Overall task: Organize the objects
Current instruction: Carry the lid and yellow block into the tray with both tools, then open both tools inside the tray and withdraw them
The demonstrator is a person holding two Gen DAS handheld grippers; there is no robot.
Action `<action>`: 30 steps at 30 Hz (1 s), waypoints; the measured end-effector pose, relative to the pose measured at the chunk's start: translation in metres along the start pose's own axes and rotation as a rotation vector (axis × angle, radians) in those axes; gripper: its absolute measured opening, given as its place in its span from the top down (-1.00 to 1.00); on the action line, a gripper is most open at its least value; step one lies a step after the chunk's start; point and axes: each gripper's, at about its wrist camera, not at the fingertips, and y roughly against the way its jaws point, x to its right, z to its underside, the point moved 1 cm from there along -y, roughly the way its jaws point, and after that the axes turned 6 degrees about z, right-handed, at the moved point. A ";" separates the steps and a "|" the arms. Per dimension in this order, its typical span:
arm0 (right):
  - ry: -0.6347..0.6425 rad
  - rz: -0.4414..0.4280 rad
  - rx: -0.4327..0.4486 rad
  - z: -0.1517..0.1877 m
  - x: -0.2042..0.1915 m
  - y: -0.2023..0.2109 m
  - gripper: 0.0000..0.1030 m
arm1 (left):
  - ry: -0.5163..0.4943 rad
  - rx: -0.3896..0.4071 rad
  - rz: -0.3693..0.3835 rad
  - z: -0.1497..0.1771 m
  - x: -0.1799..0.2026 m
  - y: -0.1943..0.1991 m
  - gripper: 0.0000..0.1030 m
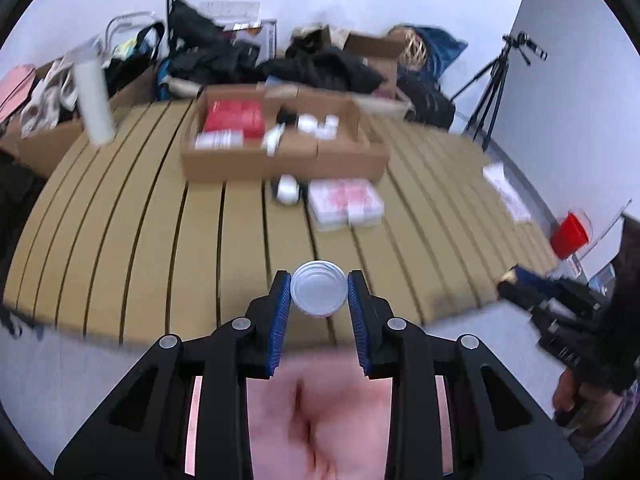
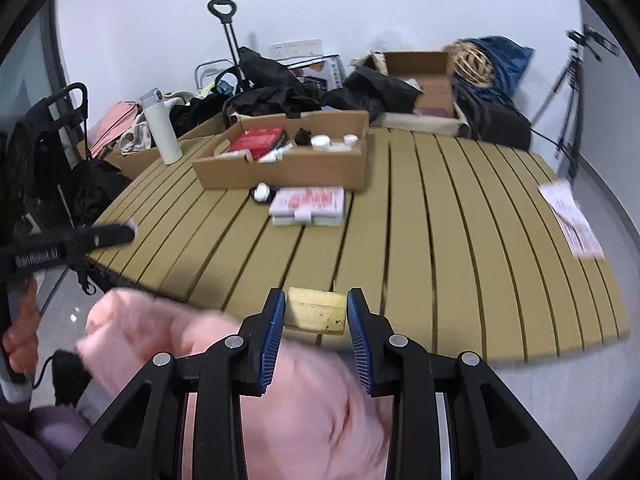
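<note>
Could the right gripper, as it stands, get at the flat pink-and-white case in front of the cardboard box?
Probably not: the right gripper is already shut on a yellow block. The slatted table towards the case looks bare.

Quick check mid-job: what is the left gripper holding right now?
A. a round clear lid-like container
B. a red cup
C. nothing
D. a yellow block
A: in the left wrist view the left gripper has its blue pads closed on both sides of a round clear container, held above the near edge of the slatted table.
</note>
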 end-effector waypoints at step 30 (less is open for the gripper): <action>0.038 0.060 -0.207 -0.257 0.016 -0.317 -0.50 | 0.038 -0.246 -0.127 -0.228 -0.124 -0.263 -0.21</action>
